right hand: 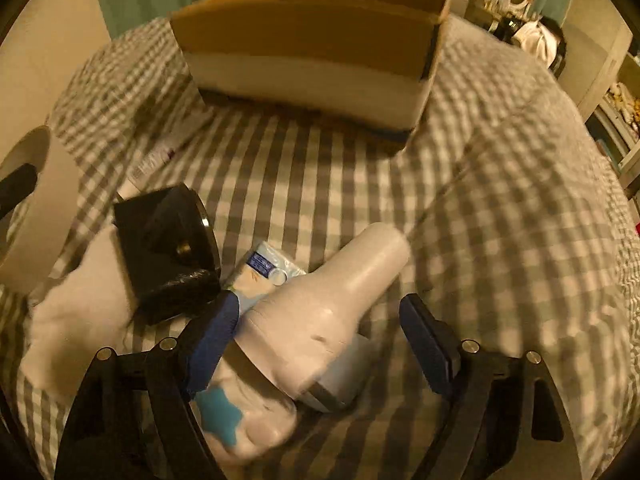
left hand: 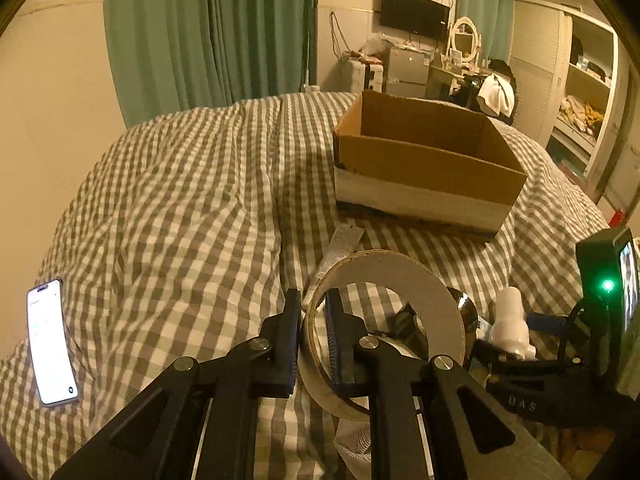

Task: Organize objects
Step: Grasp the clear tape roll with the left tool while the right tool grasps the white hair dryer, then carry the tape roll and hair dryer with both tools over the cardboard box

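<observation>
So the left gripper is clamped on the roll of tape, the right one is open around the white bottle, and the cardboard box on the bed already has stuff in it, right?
Not quite: in the left wrist view, the part of the cardboard box interior that shows holds nothing. The rest holds: the left gripper is shut on the tape roll, and the right gripper is open around the white bottle.

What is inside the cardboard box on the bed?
Only bare inner walls of the cardboard box show. Its near wall hides the floor in both views, so any contents cannot be seen.
</observation>
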A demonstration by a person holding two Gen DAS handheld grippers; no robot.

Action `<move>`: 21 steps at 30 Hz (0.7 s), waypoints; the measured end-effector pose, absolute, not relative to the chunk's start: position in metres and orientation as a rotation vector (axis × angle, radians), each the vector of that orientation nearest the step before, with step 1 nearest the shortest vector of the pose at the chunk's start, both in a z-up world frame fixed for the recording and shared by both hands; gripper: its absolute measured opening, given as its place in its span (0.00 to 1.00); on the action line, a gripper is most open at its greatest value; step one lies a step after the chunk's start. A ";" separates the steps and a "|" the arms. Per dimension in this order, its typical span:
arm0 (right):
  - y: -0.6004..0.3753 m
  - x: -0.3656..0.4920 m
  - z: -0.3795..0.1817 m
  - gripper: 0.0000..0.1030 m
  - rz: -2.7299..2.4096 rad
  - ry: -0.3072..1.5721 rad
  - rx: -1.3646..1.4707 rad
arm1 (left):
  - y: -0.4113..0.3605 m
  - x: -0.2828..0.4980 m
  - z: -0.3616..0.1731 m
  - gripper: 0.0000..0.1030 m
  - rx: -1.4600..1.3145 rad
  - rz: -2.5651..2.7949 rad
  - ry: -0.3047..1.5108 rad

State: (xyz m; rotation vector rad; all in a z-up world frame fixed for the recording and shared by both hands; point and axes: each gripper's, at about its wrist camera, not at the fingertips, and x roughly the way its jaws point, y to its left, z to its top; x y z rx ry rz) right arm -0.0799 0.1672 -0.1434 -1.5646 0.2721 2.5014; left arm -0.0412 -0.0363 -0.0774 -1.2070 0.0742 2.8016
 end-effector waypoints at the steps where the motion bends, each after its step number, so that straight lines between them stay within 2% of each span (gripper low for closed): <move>1: 0.166 -0.080 -0.143 0.60 2.515 0.280 -1.555 | -0.036 -0.041 -0.078 0.12 -1.210 2.795 0.075; 2: 0.164 -0.079 -0.140 0.54 2.534 0.281 -1.531 | -0.036 -0.040 -0.079 0.12 -1.209 2.792 0.077; 5: 0.160 -0.076 -0.135 0.50 2.551 0.252 -1.499 | -0.034 -0.037 -0.077 0.12 -1.201 2.788 0.078; 13: 0.161 -0.056 -0.100 0.50 2.651 0.266 -1.347 | -0.028 -0.025 -0.065 0.12 -1.166 2.786 0.081; 21: 0.158 -0.046 -0.046 0.50 2.786 0.255 -1.200 | -0.024 -0.029 -0.024 0.12 -1.095 2.771 0.047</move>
